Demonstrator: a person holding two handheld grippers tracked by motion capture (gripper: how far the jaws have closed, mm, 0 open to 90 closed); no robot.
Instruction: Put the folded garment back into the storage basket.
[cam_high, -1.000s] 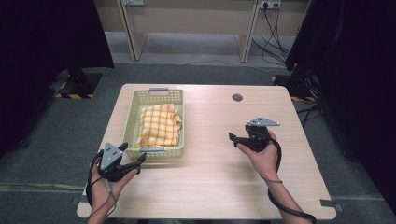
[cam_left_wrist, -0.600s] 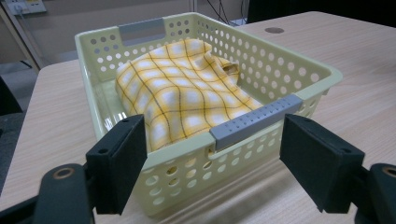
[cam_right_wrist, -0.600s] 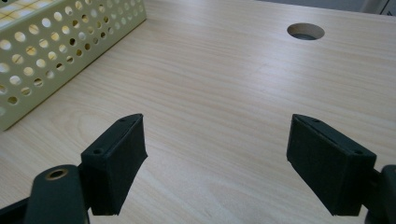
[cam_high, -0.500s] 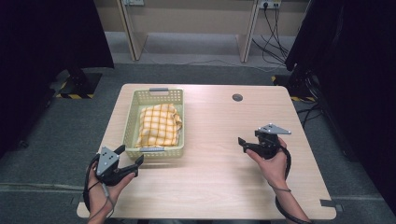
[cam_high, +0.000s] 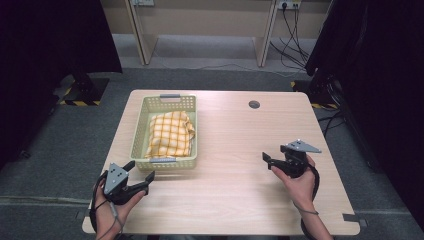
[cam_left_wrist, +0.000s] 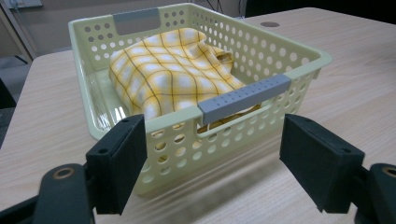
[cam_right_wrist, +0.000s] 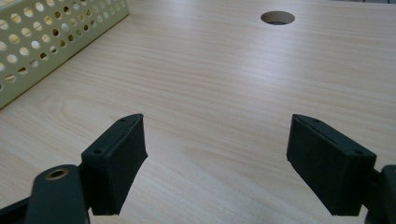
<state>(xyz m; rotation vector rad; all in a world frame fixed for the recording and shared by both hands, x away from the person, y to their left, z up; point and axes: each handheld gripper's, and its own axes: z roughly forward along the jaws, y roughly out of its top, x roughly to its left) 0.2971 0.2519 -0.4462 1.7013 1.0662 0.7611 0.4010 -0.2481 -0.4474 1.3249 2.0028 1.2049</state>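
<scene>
The left hand-held gripper (cam_high: 145, 182) gapes wide and empty just before the basket (cam_high: 137, 131), which holds a yellow checked cloth (cam_high: 170, 134). The right hand-held gripper (cam_high: 266, 159), equally wide and empty, hovers over bare surface (cam_high: 235, 145), well apart from the basket.

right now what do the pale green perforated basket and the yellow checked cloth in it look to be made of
The pale green perforated basket looks like moulded plastic with a smooth, slightly glossy finish: even round holes in thin rigid walls, and grey handle strips that also seem plastic. The yellow checked cloth looks like soft woven fabric, probably cotton, matte, lying in loose folds with a plaid of dark lines.
</scene>
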